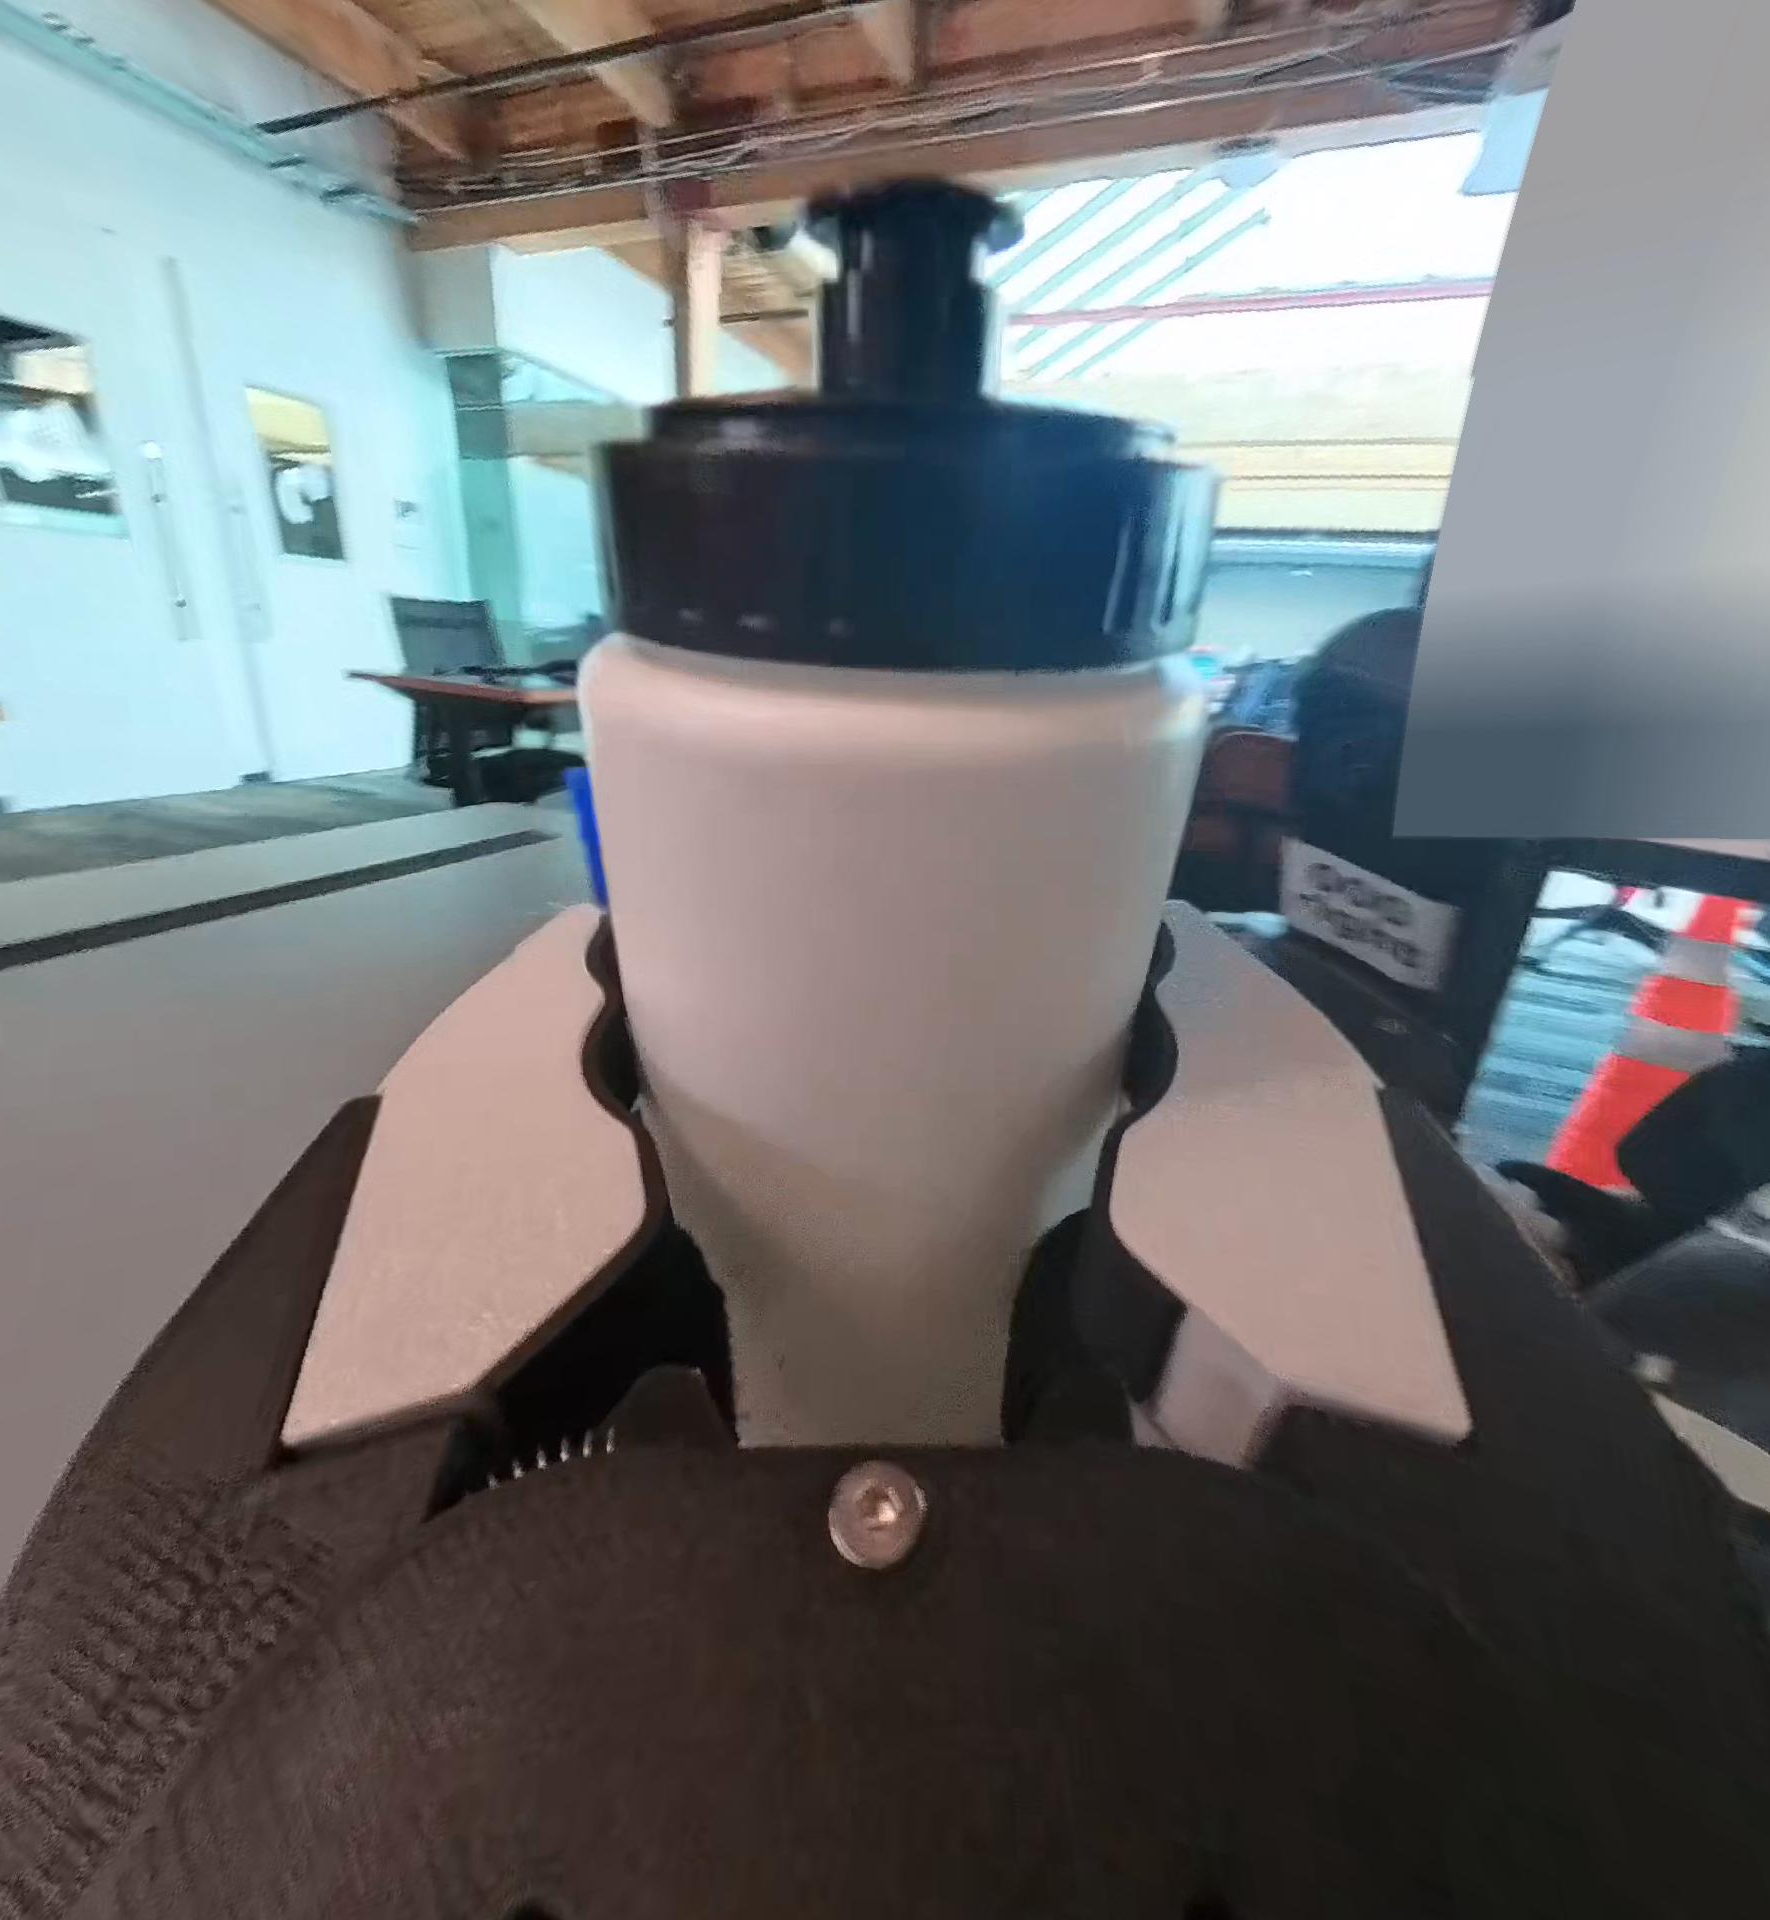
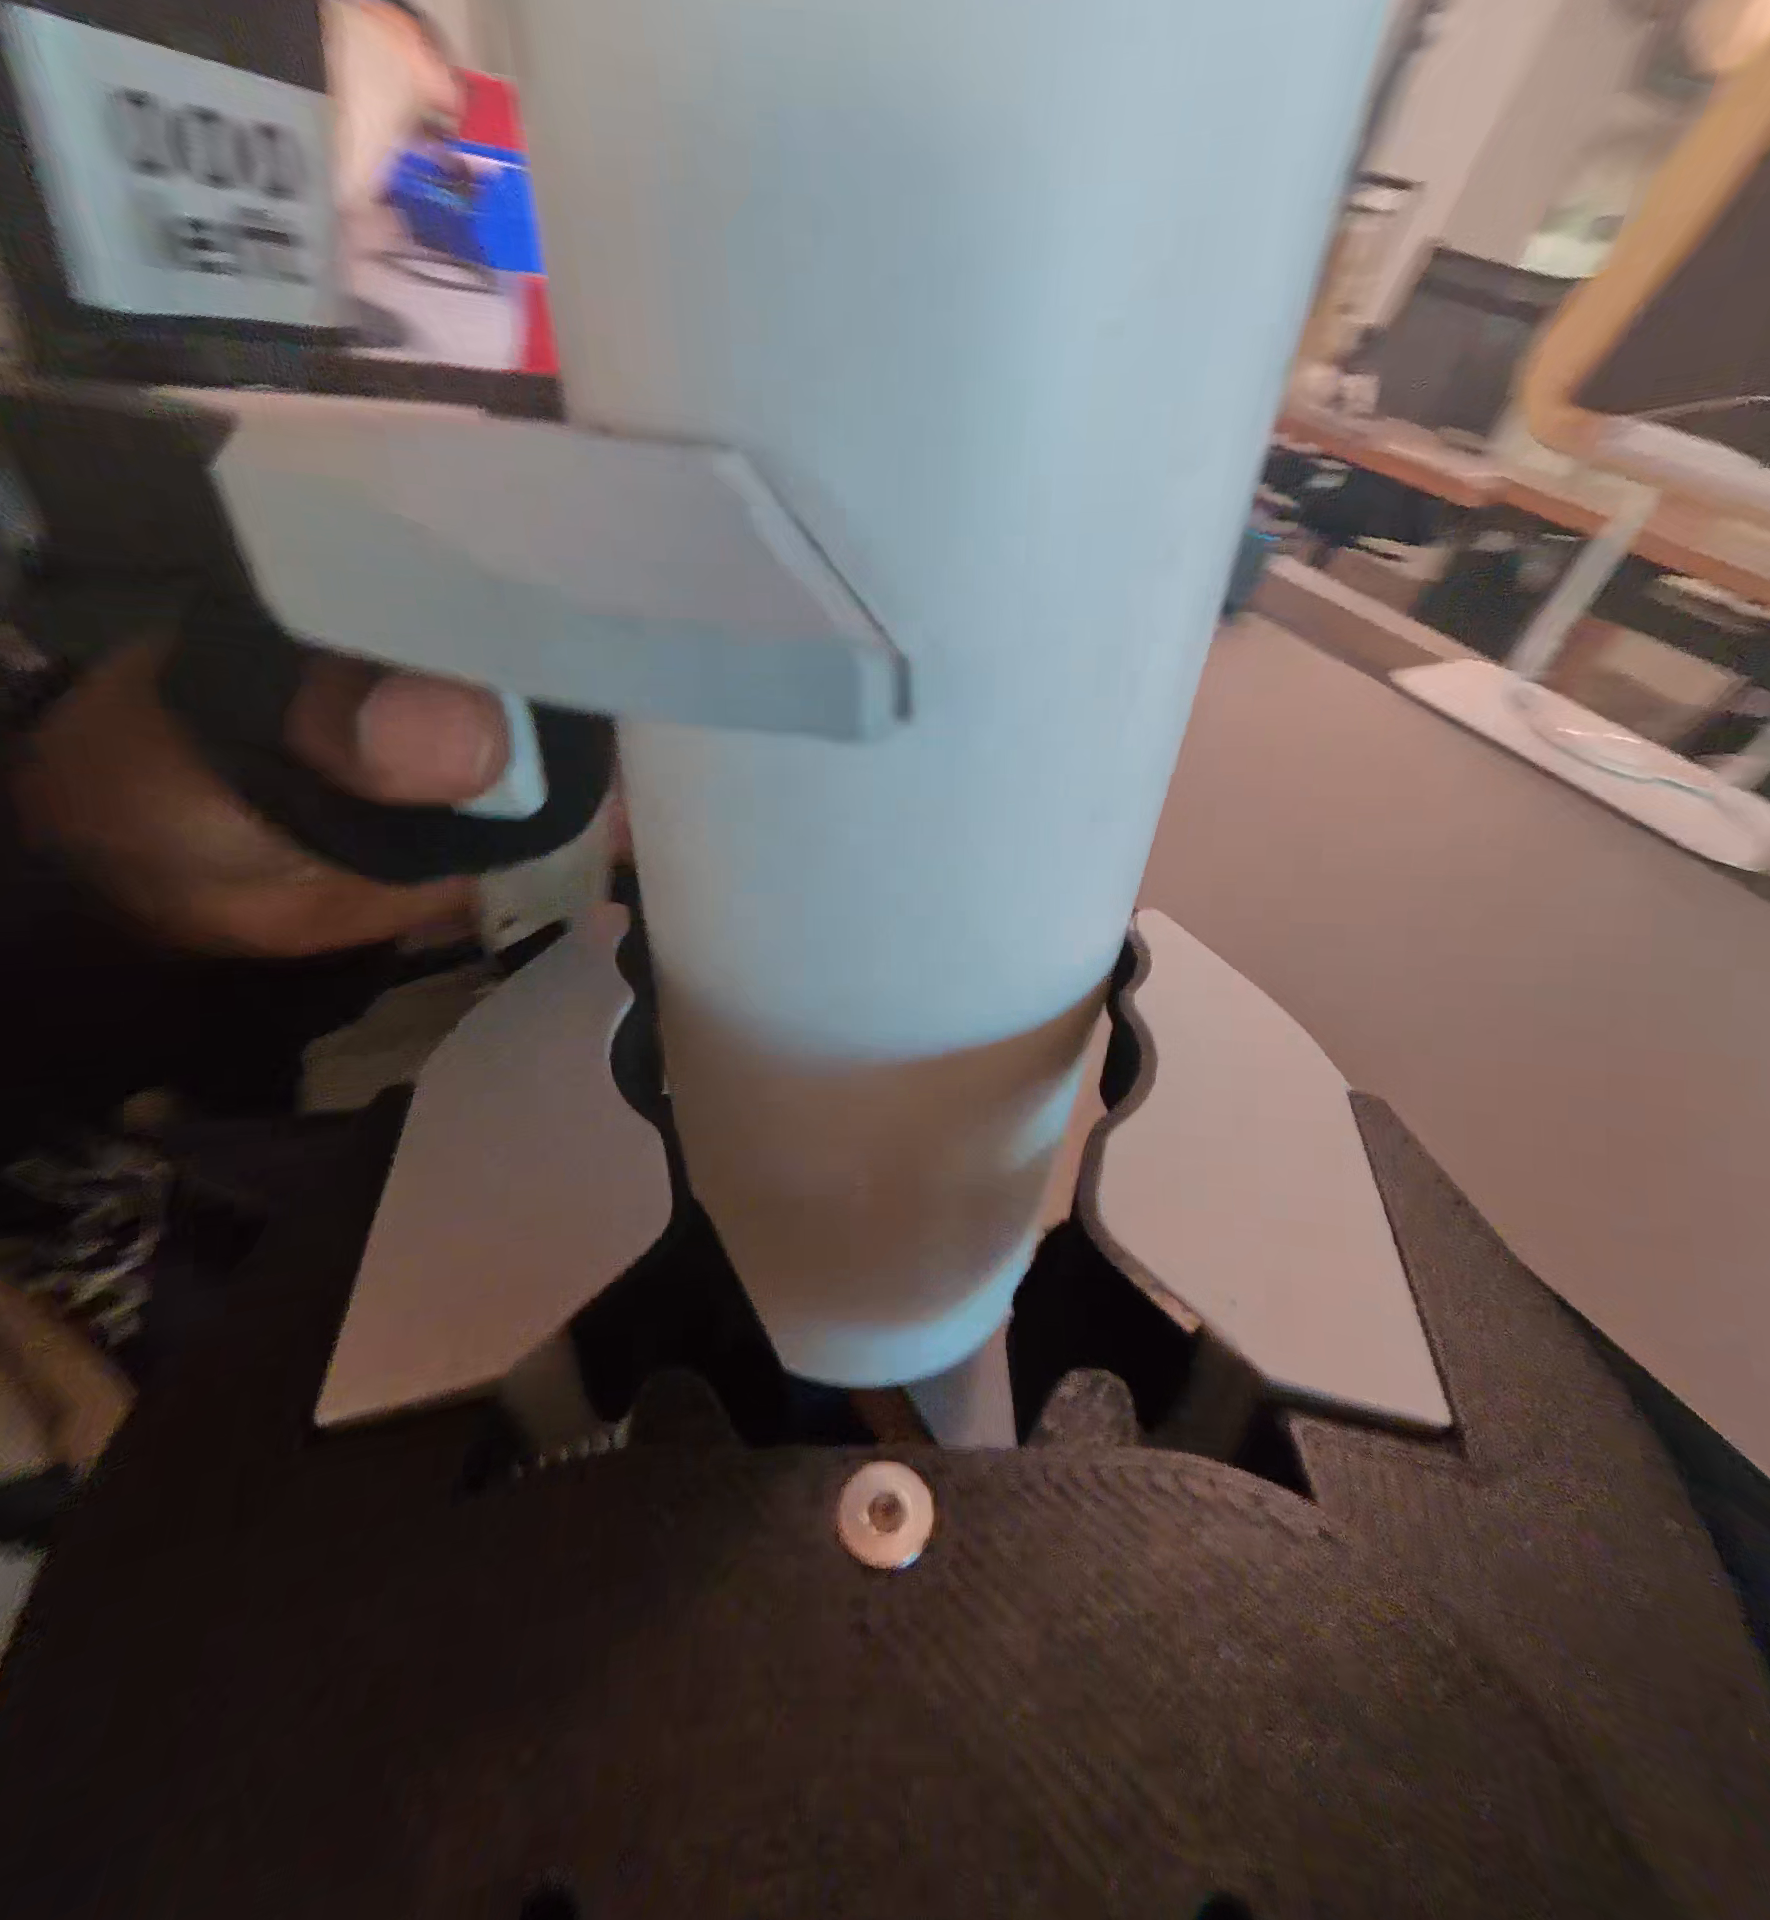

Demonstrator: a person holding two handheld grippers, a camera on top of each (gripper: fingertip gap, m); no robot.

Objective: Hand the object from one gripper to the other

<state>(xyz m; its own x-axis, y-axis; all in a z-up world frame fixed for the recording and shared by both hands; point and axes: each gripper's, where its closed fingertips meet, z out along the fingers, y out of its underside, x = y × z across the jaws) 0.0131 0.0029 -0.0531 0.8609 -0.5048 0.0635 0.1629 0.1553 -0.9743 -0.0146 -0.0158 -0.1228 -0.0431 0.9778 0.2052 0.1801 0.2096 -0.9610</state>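
A white bottle (image 1: 891,831) with a black cap (image 1: 902,540) and pull spout stands upright between the fingers of my left gripper (image 1: 886,935), which is shut on its body. In the right wrist view the same bottle (image 2: 922,520) has its lower end between the fingers of my right gripper (image 2: 881,935), which is closed against its sides. The left gripper's grey finger (image 2: 569,582) also shows there, lying across the bottle higher up, with a person's hand (image 2: 237,810) behind it. Both grippers hold the bottle above the table.
A grey table (image 1: 133,1091) lies below, also seen in the right wrist view (image 2: 1483,1039). An orange traffic cone (image 1: 1670,1039) stands on the floor at right. A white sign (image 1: 1369,925) sits behind the bottle. A white flat item (image 2: 1608,769) lies at the table's far right. My hands' fingertips stand some 7 cm from each other.
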